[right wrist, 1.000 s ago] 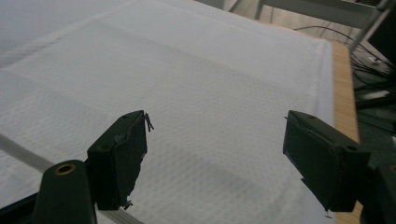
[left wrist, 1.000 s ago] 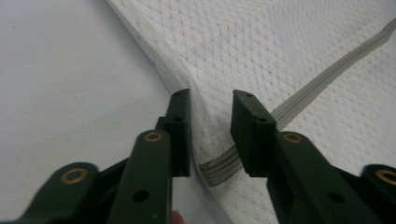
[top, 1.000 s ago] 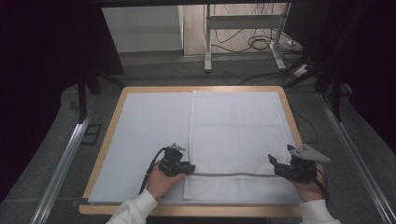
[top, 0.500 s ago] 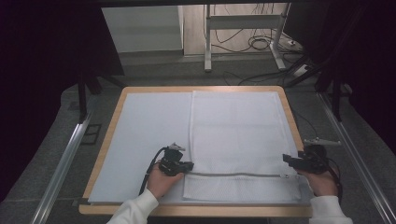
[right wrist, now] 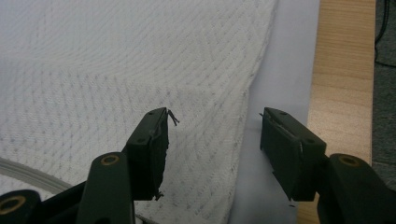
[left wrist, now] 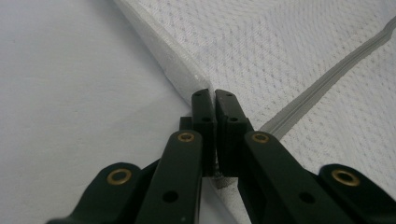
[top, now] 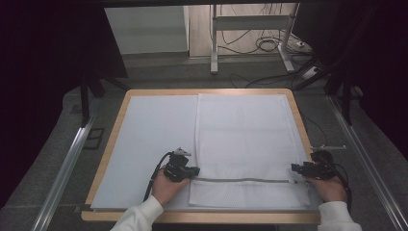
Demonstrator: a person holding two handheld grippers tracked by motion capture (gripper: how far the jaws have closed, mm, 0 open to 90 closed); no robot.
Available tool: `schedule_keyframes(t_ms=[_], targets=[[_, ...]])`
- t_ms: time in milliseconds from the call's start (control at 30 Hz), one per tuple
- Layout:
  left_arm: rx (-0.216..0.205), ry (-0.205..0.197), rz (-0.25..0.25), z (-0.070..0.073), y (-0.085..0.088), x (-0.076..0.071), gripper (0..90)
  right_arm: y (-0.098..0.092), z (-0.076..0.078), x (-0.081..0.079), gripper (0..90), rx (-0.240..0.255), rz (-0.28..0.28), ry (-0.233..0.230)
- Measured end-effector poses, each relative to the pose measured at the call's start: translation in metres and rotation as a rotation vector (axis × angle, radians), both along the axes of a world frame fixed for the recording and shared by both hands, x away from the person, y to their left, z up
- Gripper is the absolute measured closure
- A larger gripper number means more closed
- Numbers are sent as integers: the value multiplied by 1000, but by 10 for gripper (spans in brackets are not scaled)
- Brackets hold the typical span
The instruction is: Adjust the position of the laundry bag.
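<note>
A white mesh cloth (top: 243, 139) with a grey zipper strip (top: 240, 180) lies flat on the right half of the table. My left gripper (top: 195, 170) is at the cloth's left edge, level with the zipper's left end. Its jaws are shut on that edge of the mesh cloth (left wrist: 280, 56), and the zipper strip (left wrist: 327, 79) runs off to the right of them. My right gripper (top: 294, 168) sits at the cloth's right edge near the zipper's right end. It stands open (right wrist: 214, 135), its jaws straddling the cloth's edge (right wrist: 252, 84).
A pale sheet (top: 149, 139) covers the wooden table (top: 202, 217), whose bare rim (right wrist: 341, 70) runs just right of the cloth. Metal rails (top: 62, 168) flank the table. A desk frame and cables (top: 260, 43) stand on the floor beyond.
My right gripper has dropped from above the table to the cloth's right edge and turned inward. The left gripper has stayed at the cloth's left edge.
</note>
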State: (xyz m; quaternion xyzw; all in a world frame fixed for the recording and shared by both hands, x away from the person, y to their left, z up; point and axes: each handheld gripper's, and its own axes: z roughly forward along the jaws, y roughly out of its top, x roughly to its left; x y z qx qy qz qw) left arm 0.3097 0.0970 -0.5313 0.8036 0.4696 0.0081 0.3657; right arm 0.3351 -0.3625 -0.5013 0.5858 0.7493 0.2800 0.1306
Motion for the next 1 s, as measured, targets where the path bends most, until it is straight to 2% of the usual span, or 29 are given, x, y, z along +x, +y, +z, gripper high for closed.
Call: schedule_keyframes(t_ms=[267,367,400,433,467,633,667,767,1000], targets=[[-3,0,-1,0,-1,-1,883,4,0,0,485,-22,13,-8],[-6,0,-1,0,-1,0,882,7,0,0,549,-60,15,-13],[-6,0,-1,0,-1,-1,883,10,0,-1,594,-109,25,-22],[-4,0,-2,0,-1,-1,883,10,0,-1,594,-109,25,-22],[-4,0,-2,0,-1,-1,883,12,0,-1,613,-138,31,-26],[-7,-1,-2,0,-1,-1,885,21,1,0,773,-163,67,-21],[-8,-1,-2,0,-1,-1,885,22,1,1,846,-153,65,-17],[-10,0,-4,0,0,-1,885,20,1,2,865,-139,60,-14],[-14,0,-7,0,0,0,889,9,0,2,874,-51,49,-9]])
